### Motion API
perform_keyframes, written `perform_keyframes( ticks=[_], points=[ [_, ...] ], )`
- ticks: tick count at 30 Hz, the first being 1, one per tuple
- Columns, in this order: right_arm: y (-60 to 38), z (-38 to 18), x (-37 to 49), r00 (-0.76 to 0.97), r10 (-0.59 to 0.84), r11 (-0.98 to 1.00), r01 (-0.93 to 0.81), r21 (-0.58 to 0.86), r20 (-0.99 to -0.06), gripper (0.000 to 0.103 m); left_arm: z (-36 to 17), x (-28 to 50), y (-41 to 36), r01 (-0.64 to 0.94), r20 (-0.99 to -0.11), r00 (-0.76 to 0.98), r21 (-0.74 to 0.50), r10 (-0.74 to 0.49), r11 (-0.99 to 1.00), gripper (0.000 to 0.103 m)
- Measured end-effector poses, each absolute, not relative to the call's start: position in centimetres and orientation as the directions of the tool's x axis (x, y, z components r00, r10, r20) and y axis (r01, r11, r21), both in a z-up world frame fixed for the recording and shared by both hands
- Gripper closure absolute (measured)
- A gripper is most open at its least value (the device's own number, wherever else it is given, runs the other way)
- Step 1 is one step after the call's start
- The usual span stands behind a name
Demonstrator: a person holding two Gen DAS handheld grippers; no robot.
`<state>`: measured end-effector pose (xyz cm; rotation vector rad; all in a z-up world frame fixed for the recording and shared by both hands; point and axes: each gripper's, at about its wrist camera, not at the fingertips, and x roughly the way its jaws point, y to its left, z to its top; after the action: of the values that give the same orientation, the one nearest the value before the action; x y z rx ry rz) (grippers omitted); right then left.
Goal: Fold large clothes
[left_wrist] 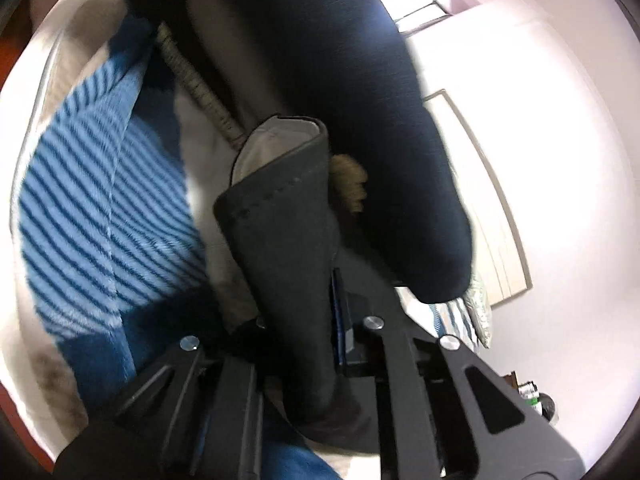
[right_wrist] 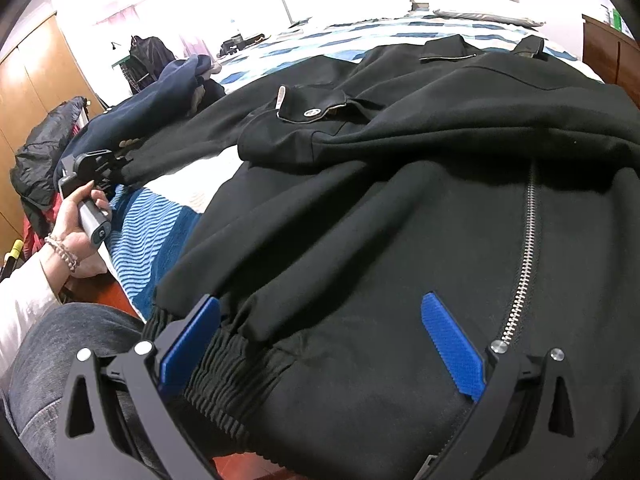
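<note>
A blue-striped bedspread (right_wrist: 152, 224) carries the black jacket (right_wrist: 400, 208) — left gripper (left_wrist: 316, 300) clamps its cuff (left_wrist: 280, 200); right gripper (right_wrist: 320, 344) gapes over the hem (right_wrist: 224, 364) beside the zipper (right_wrist: 528, 240).

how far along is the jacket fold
Early. Done: the black jacket lies spread on the bed, zipper up. In hand: left gripper pinches a sleeve cuff; right gripper is open at the ribbed hem. Left: every fold.
</note>
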<state>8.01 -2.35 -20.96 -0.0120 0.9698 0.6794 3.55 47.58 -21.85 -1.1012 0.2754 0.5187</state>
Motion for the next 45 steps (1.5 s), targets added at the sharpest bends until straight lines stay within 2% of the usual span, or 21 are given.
perform_keyframes(
  ticks=[6,11,17,20,24,29,33,36,38,40,45],
  points=[
    [-4.1,-20.1,8.5,0.387,0.556,0.801,-0.487,0.348,-0.736,0.005,-16.5,2.7,43.9,-0.459,-0.374,0.888,-0.767,0.268,0.449,0.094],
    [-7.1,-18.9,8.8,0.426,0.56,0.814,-0.445,0.374,-0.711,0.005,-9.8,4.8,38.8,-0.354,-0.28,0.935,-0.697,0.218,0.624,0.094],
    [-12.9,-18.9,10.1,0.462,0.55,0.835,-0.335,0.437,-0.696,0.004,-0.4,10.4,29.8,-0.15,-0.199,0.979,-0.544,0.047,0.826,0.094],
    [-15.6,-19.2,10.2,0.485,0.551,0.834,-0.292,0.468,-0.679,0.005,3.7,13.4,25.8,-0.052,-0.192,0.98,-0.499,-0.051,0.865,0.094],
    [-17.7,-19.0,10.4,0.5,0.574,0.815,-0.274,0.51,-0.649,0.005,6.2,17.1,20.3,0.06,-0.205,0.964,-0.457,-0.17,0.887,0.094],
    [-20.5,-17.5,10.4,0.551,0.589,0.794,-0.258,0.55,-0.591,0.005,5.1,20.3,12.9,0.164,-0.246,0.923,-0.442,-0.295,0.882,0.094],
    [-23.8,-17.9,11.2,0.587,0.549,0.811,-0.198,0.551,-0.595,0.004,4.2,24.3,6.2,0.25,-0.32,0.861,-0.408,-0.395,0.878,0.094],
    [-26.1,-20.0,12.2,0.565,0.545,0.801,-0.132,0.584,-0.62,0.005,0.7,26.8,0.7,0.298,-0.411,0.799,-0.364,-0.439,0.883,0.094],
    [-26.7,-20.9,12.2,0.567,0.569,0.782,-0.148,0.606,-0.596,0.005,-1.7,28.0,-1.4,0.317,-0.465,0.759,-0.349,-0.456,0.882,0.094],
    [-26.2,-21.2,12.0,0.564,0.561,0.796,-0.17,0.581,-0.605,0.005,-5.0,29.4,-5.4,0.342,-0.538,0.707,-0.307,-0.459,0.888,0.094],
    [-25.5,-21.4,12.1,0.557,0.551,0.812,-0.188,0.552,-0.621,0.004,-11.5,30.9,-11.3,0.381,-0.658,0.617,-0.23,-0.432,0.895,0.094]
  ],
)
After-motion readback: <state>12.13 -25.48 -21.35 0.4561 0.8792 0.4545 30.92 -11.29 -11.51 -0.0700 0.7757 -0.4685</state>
